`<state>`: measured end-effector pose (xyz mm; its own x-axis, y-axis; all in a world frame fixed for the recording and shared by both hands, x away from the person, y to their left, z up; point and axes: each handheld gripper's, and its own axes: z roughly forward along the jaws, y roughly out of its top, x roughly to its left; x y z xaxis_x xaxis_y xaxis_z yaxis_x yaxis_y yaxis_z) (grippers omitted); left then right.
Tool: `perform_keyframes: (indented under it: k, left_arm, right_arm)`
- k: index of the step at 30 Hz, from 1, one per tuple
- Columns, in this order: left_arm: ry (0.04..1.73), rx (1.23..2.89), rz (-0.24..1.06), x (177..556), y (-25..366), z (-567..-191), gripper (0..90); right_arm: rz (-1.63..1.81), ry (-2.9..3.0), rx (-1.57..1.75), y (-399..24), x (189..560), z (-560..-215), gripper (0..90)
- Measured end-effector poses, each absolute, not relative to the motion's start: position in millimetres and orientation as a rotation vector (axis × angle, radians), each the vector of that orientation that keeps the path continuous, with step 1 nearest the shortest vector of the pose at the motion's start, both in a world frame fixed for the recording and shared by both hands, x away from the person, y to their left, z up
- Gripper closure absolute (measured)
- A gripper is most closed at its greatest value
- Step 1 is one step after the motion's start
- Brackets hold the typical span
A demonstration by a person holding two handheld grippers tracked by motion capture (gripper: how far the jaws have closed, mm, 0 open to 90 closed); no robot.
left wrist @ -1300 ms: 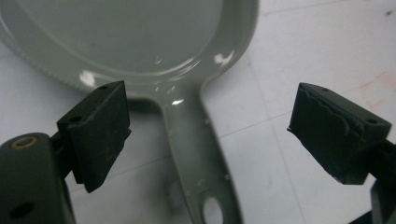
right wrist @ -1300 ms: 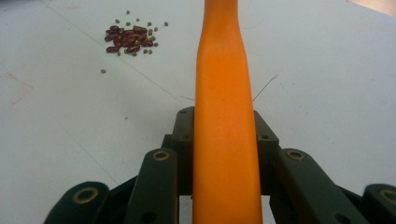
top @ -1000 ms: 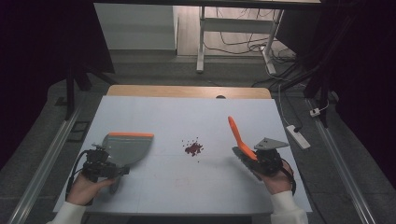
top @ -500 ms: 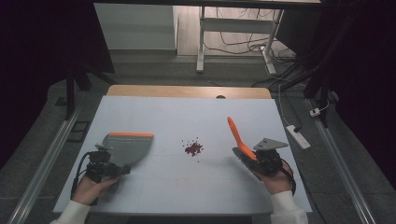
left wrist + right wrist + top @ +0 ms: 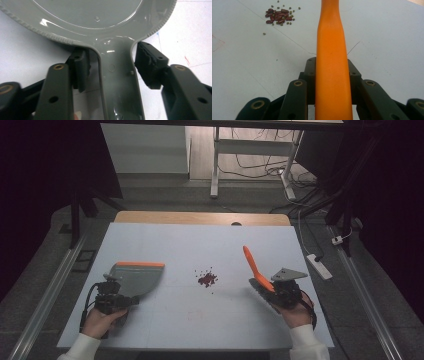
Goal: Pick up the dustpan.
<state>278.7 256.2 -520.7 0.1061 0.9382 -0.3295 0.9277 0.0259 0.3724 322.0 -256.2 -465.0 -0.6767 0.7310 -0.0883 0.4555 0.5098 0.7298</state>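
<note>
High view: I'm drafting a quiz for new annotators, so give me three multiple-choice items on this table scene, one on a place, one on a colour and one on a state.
1. Where do the beans lie?
A. On the table, between the dustpan and the orange handle
B. Inside the pan
C. On the floor

2. What colour is the dustpan's front strip?
A. Blue
B. Orange
C. White

3. What state is the right gripper in?
A. Open, holding nothing
B. Shut on a bean
C. Shut on the orange handle

Answers:
1 A, the pile sits on the bare table between the two.
2 B, the strip on the grey pan is orange.
3 C, the right gripper view shows both pads against the handle.
</note>
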Motion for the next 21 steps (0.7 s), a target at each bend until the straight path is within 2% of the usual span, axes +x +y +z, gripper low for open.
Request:
perform_keyframes:
  k: [1, 4, 21]
  left_arm:
    - [1.813, 1.892, 0.024, 278.7, 256.9, -520.6, 51.6]
    - [1.812, 1.883, 0.02, 278.5, 257.1, -520.7, 56.1]
    - [1.811, 1.84, 0.004, 278.1, 263.0, -521.8, 61.2]
  right_arm:
    - [0.978, 2.368, 0.983, -256.7, 322.0, -464.8, 70.3]
    - [0.973, 2.367, 0.989, -257.4, 322.2, -465.1, 70.3]
    - [0.975, 2.374, 0.99, -258.1, 322.7, -465.7, 70.3]
